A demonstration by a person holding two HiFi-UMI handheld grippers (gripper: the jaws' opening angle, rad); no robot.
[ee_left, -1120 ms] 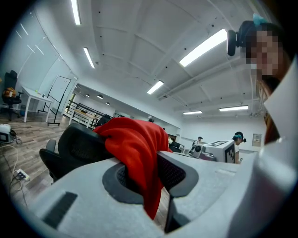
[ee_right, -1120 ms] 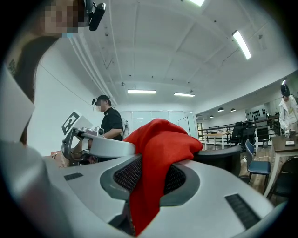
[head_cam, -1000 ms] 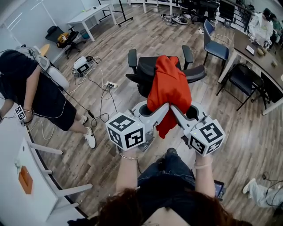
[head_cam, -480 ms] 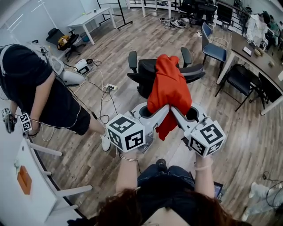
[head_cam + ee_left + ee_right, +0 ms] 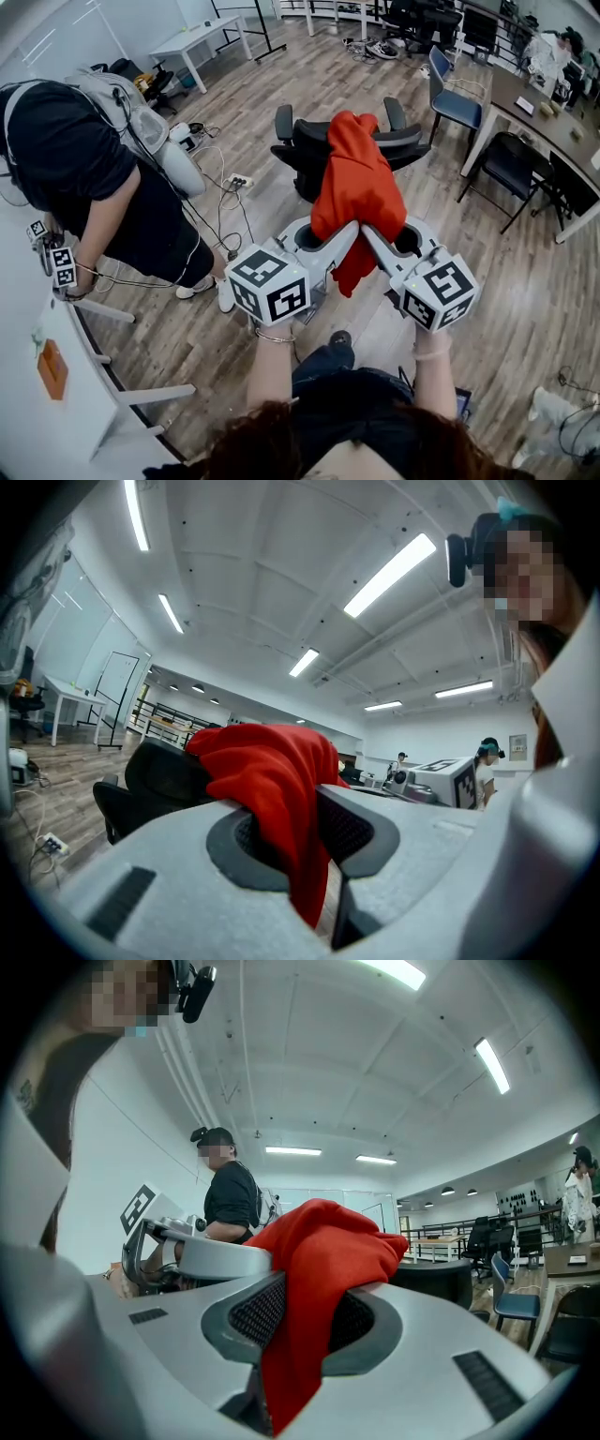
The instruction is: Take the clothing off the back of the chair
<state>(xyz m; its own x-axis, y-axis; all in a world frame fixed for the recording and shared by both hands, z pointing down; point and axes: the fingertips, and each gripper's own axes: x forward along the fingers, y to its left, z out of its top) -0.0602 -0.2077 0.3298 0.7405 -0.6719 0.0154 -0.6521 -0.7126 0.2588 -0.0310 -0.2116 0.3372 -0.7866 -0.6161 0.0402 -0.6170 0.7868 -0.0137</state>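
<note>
A red garment stretches from the top of the black office chair down to my two grippers, and a loose end hangs below them. My left gripper and right gripper meet tip to tip, each shut on a fold of the cloth. In the left gripper view the red garment runs down between the jaws of the left gripper, with the chair behind. The right gripper pinches the garment the same way. Whether the far end rests on the chair's back I cannot tell.
A person in black stands at the left beside a white desk. Cables and a power strip lie on the wooden floor. A blue chair, a black chair and a table stand at the right.
Both grippers have drawn back from the chair with the garment in them; the chair sits a little farther up the head view. The person at the left has stepped further into view.
</note>
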